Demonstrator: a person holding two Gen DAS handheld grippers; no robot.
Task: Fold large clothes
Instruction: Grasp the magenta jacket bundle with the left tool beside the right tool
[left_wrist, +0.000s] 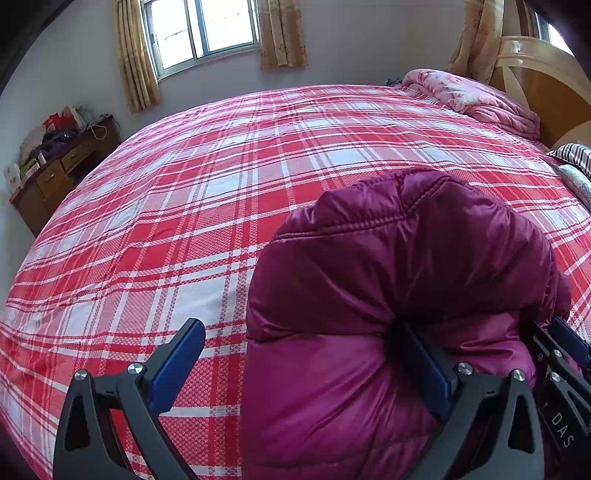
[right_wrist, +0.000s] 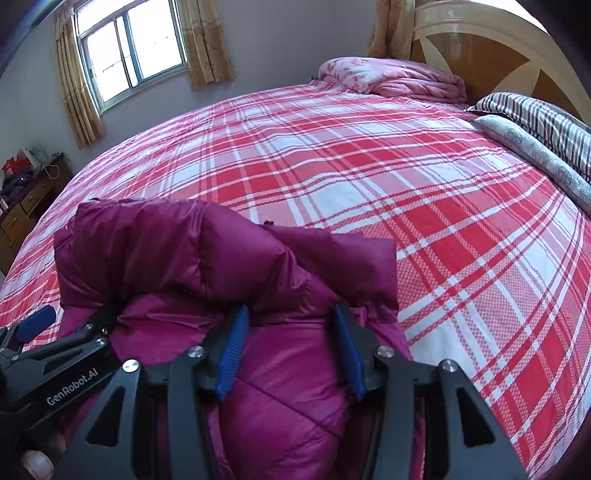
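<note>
- The right claw (right_wrist: 290, 350) is gripping a bunched fold of the puffy, quilted magenta down jacket (right_wrist: 221, 273), its blue ribbed pads (right_wrist: 232, 349) pressing into the fabric from both sides.
- The left claw (left_wrist: 295, 365) is standing wide; one blue pad (left_wrist: 177, 369) is hanging free over the bed, while the other finger (left_wrist: 428, 373) is lying against the jacket, with the outer side of the bundle between the two fingers.
- In the right wrist view, the left claw is showing at the lower left, touching the jacket's edge, and a fingertip of the person's hand (right_wrist: 35, 463) is peeking in at the bottom corner.
- The jacket is lying folded into a thick bundle on the near edge of the bed with the red-and-white plaid cover (left_wrist: 192, 192).
- Farther back, a pink floral quilt (left_wrist: 476, 99) is sitting rolled against the pale wooden headboard (right_wrist: 491, 44), beside a striped pillow (right_wrist: 546, 118).
- A brown wooden dresser (left_wrist: 55, 173) cluttered with small items is standing by the far wall, under a curtained window (left_wrist: 201, 31).
</note>
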